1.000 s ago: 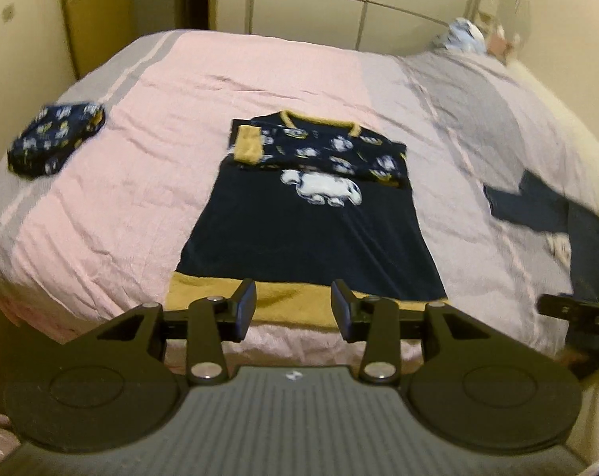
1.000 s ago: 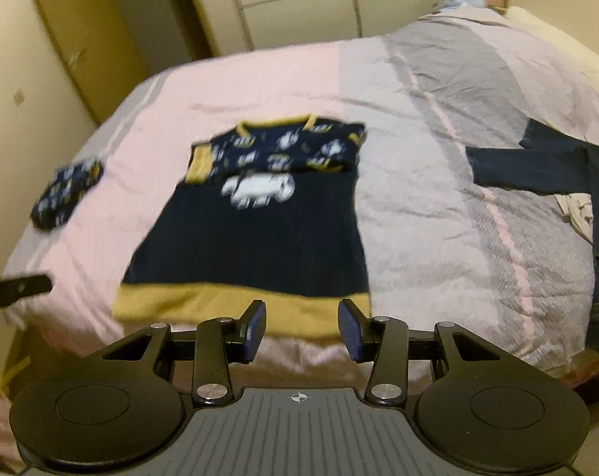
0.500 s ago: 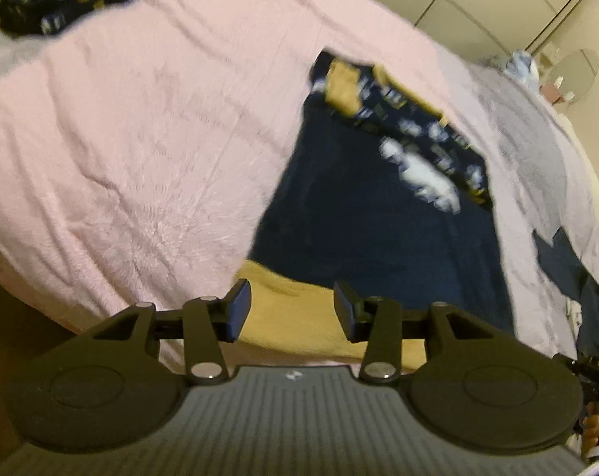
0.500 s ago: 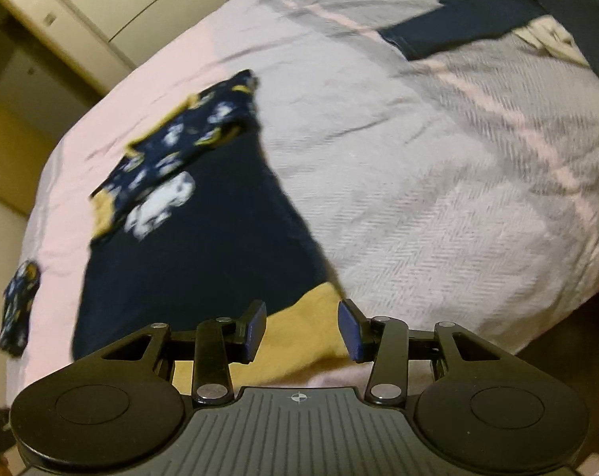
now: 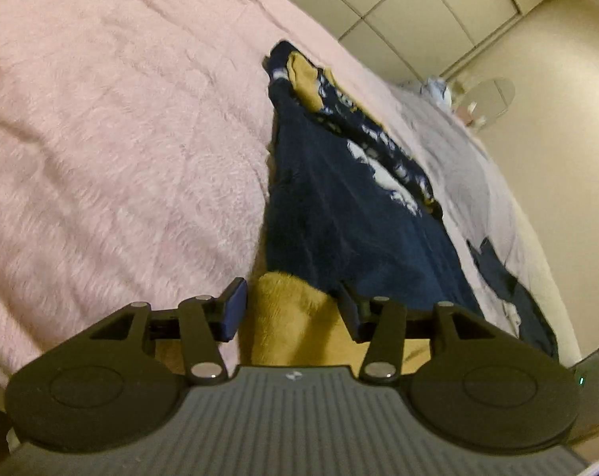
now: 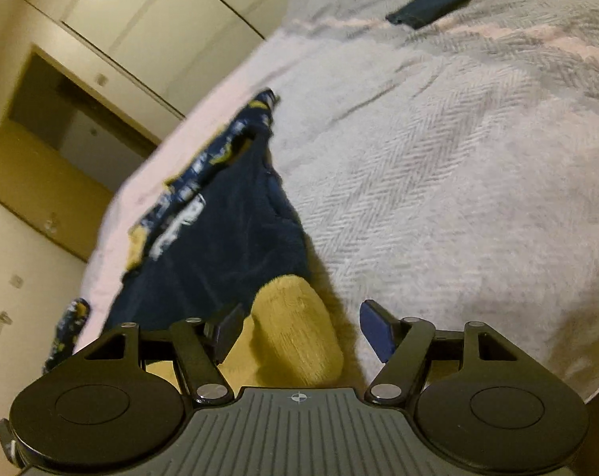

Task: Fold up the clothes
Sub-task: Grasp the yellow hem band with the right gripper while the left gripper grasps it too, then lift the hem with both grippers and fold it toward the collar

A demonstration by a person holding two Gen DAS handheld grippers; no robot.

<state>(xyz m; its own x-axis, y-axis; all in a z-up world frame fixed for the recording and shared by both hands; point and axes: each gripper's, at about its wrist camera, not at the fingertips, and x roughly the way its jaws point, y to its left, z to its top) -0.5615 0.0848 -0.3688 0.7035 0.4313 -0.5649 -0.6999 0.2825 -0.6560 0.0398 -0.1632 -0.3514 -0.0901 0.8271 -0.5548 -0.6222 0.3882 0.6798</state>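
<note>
Reaching for the near hem of the navy shirt, which lies flat across the middle of the bed, its mustard hem band at the near edge and the sleeves folded in at the far end. My left gripper straddles the band's left corner; jaws opening, fabric between them, not pinched. My right gripper straddles the right corner of the same band; jaws also opening, wider, cloth between but clear of the pads. Fabric looks plush and fleecy: soft, light, limp, likely to sag between two holds. Judgement: grip both hem corners deep, through all layers, then lift evenly toward the collar.
</note>
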